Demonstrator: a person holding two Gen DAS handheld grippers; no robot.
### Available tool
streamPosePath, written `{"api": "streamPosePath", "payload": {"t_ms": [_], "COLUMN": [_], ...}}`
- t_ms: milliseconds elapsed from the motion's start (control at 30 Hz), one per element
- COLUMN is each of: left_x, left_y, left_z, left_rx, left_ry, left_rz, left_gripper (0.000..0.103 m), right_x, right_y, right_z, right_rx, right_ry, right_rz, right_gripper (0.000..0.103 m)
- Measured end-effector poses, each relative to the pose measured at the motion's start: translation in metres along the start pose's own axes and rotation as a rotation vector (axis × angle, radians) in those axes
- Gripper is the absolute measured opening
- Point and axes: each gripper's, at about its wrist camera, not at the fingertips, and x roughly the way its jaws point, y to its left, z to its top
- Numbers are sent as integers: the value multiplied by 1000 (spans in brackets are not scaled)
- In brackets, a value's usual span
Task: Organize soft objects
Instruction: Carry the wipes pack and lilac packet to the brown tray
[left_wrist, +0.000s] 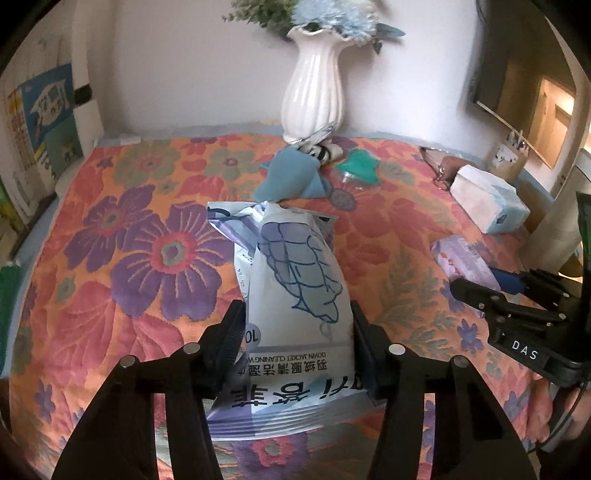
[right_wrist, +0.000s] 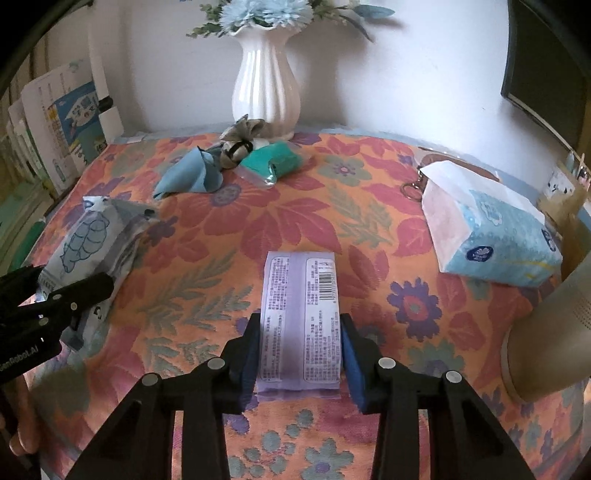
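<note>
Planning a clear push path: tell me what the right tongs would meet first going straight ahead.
The lilac tissue pack, already between the right tongs. Beyond it, probably bare flowered tablecloth.

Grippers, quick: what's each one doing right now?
Left gripper: shut on the wipes pack.
Right gripper: shut on the purple packet.
</note>
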Motion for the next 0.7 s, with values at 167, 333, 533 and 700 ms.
{"api": "streamPosePath", "payload": {"t_ms": [167, 333, 533, 700], "left_x": [-8, -22, -39, -53], "left_y": [-2, -25, -67, -103], "left_z": [0, -3, -6, -9], "left_rx": [-3, 24, 64, 99], "left_ry": [-16, -28, -54, -69], "left_rz": [-26, -86, -185, -267], "left_gripper": [51, 51, 51, 51], "right_x": [-9, -28, -68, -96], "right_y": [-2, -6, -24, -47], "right_z": [-3, -20, -42, -56], "right_rx": [12, 24, 16, 40], "right_ry": [-25, -3, -14, -28], "right_rz": [16, 28, 15, 9], "right_gripper": [39, 39, 38, 38]}}
